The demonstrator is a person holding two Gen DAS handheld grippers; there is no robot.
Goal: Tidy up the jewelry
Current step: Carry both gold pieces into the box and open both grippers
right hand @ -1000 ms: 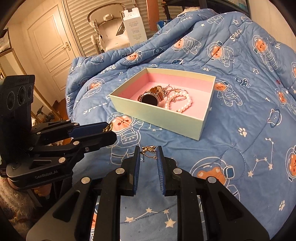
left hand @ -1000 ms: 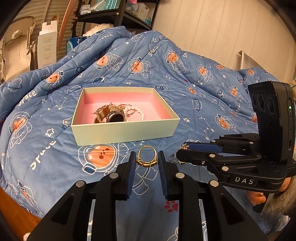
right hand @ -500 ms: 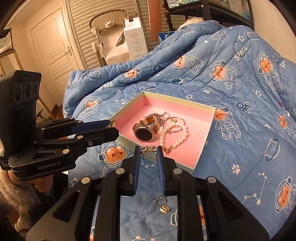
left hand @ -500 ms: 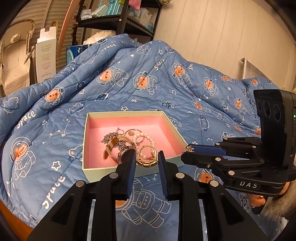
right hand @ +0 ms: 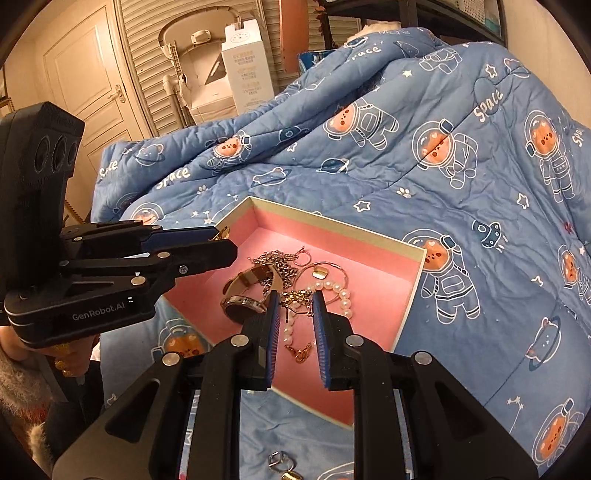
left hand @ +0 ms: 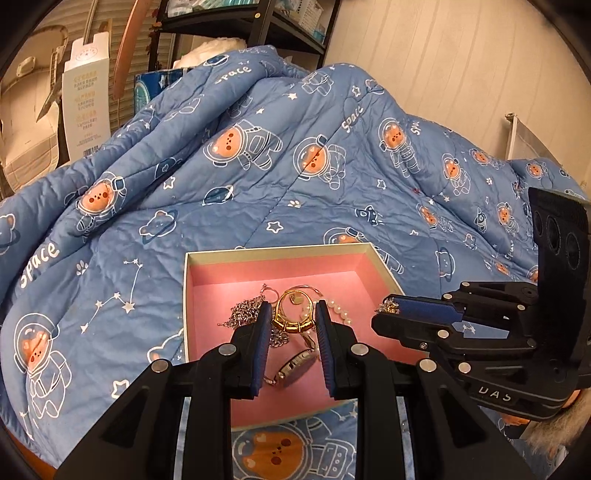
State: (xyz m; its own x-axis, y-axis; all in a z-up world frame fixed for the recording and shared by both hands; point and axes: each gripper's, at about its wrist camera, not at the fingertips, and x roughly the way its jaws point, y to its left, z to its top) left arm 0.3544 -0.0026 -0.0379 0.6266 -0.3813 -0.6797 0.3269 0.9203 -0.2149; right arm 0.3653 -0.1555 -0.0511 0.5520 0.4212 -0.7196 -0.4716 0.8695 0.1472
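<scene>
A pale green box with a pink lining (left hand: 229,280) (right hand: 369,258) lies on the blue quilt. In it are a watch (right hand: 243,291), a silver chain (right hand: 277,260), a hoop earring (right hand: 321,271) and a pearl bracelet (right hand: 341,295). My left gripper (left hand: 291,317) is shut on a gold ring (left hand: 291,321) and holds it above the box. My right gripper (right hand: 295,299) is shut on a small gold chain piece (right hand: 297,297), also above the box. It also shows in the left wrist view (left hand: 388,306).
The blue astronaut quilt (left hand: 295,166) rises in folds behind the box. A small silver and gold earring (right hand: 282,467) lies on the quilt under my right gripper. A white carton (right hand: 245,62), a shelf (left hand: 258,22) and a door (right hand: 85,81) stand behind the bed.
Both grippers have moved forward with their pieces, from in front of the box to above its inside. The box now sits directly under the fingertips.
</scene>
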